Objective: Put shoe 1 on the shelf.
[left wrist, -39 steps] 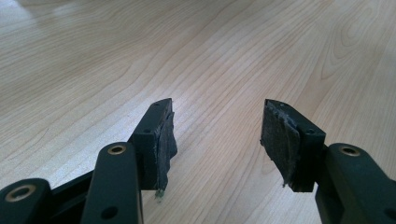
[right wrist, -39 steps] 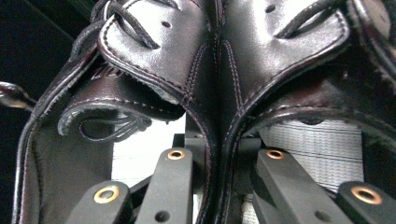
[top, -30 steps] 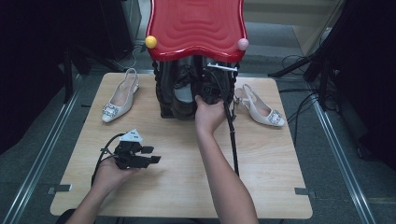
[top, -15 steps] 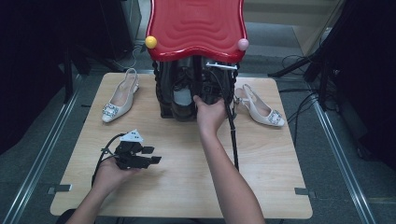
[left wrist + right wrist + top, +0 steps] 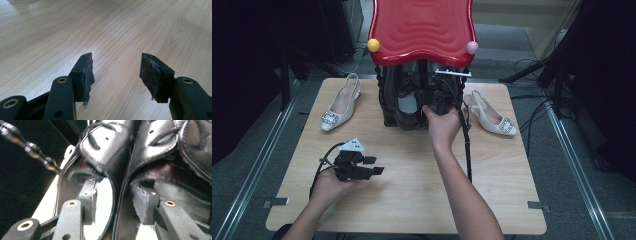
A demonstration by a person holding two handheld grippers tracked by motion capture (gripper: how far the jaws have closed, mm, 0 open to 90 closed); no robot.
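The right gripper reached under the red shelf top at the far edge of the table, right at a pair of black boots. In the right gripper view its jaws stood spread apart, one on each side of the back edge of a black boot. They had not pinched it yet, so I think the job was to grab that boot and pull it out.

To do it well, the jaws should go a bit deeper, so the pads sit flat on the thick edge, not on the loose strap. Then squeeze slowly and pull straight back toward the near edge. The twisty black post was close by, so the boot could bump it.

The boot looked like soft, shiny leather with stitched seams and round flaps. It would bend and could slip. The pads looked rough and frayed, which helps them hold on.

The left gripper rested near the near-left corner, jaws wide apart and holding nothing, over smooth pale wood. Two cream shoes with sparkly buckles lay on the table, one on each side of the shelf.
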